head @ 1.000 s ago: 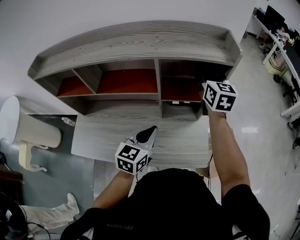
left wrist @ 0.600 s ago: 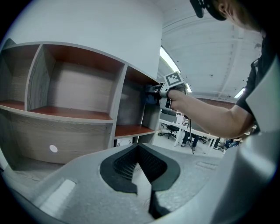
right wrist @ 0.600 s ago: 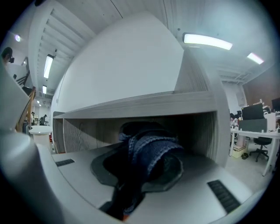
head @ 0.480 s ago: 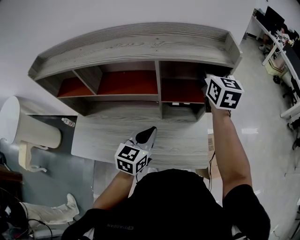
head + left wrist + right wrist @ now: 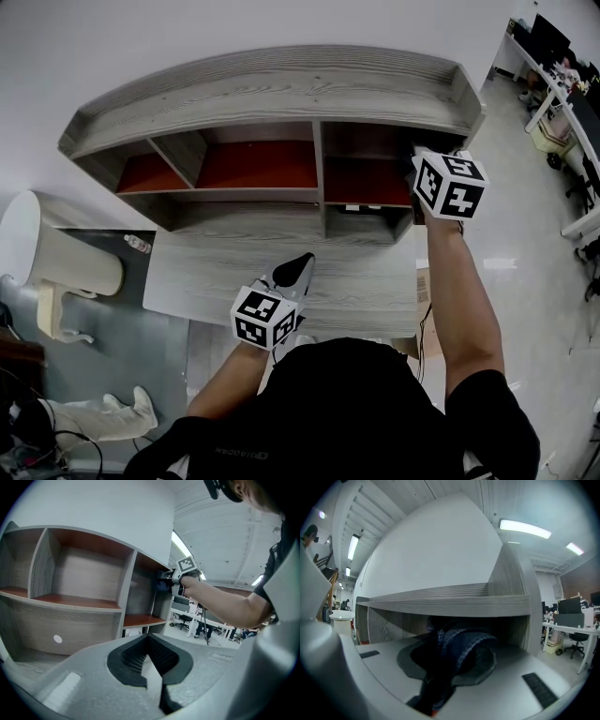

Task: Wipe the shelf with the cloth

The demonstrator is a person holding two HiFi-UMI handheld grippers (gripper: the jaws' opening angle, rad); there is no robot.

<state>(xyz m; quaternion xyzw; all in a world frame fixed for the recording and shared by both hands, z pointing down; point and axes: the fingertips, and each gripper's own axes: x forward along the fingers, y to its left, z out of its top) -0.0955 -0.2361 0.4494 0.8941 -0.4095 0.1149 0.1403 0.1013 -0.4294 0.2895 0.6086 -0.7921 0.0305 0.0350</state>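
Your right gripper [image 5: 451, 660] has slid a little to the right inside the shelf's [image 5: 281, 89] far right hole. Its jaws pinch the dark blue cloth [image 5: 465, 641] for rubbing there. Your left gripper [image 5: 292, 270] waits over the table [image 5: 366, 281], jaws pressed together, empty.
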